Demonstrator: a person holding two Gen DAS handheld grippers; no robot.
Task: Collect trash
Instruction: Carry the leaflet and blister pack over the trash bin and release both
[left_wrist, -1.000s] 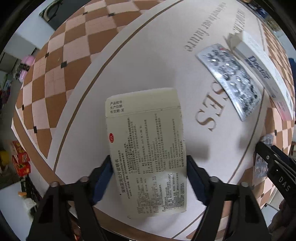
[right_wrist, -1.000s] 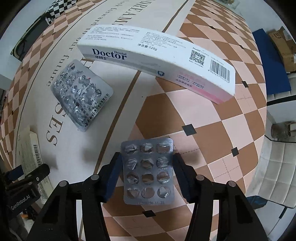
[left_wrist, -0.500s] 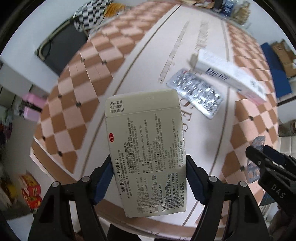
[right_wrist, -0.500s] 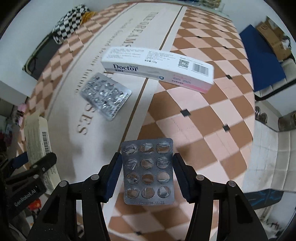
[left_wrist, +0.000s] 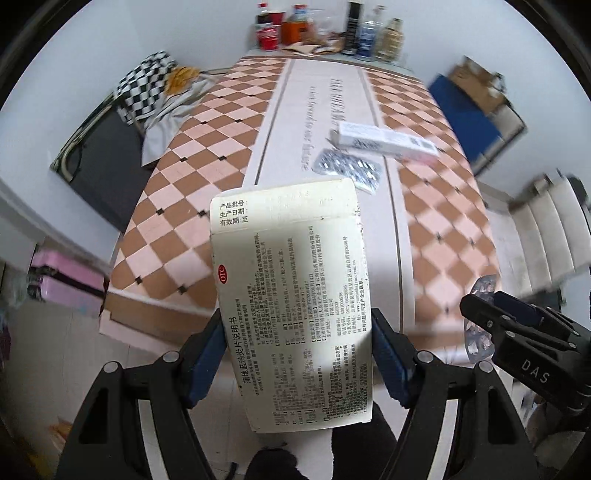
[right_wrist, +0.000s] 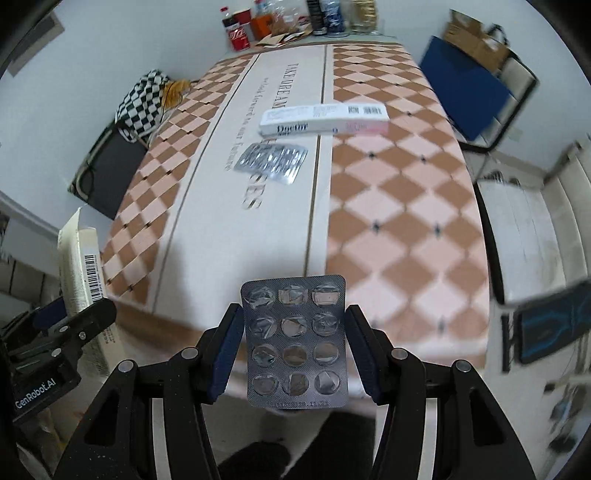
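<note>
Both tongs loaded | left gripper (left_wrist: 297, 354) clamped medicine box (left_wrist: 291, 295) | right gripper (right_wrist: 293, 350) clamped blister pack (right_wrist: 295, 341) | leftover toothpaste box (right_wrist: 325, 118) lay at 12 o'clock, long axis crosswise, right hand nearer.

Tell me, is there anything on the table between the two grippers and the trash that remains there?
Nothing visible on the table blocks the toothpaste box and foil blister pack. But both grippers are occupied: the left gripper holds a medicine box, the right gripper an empty blister sheet.
</note>
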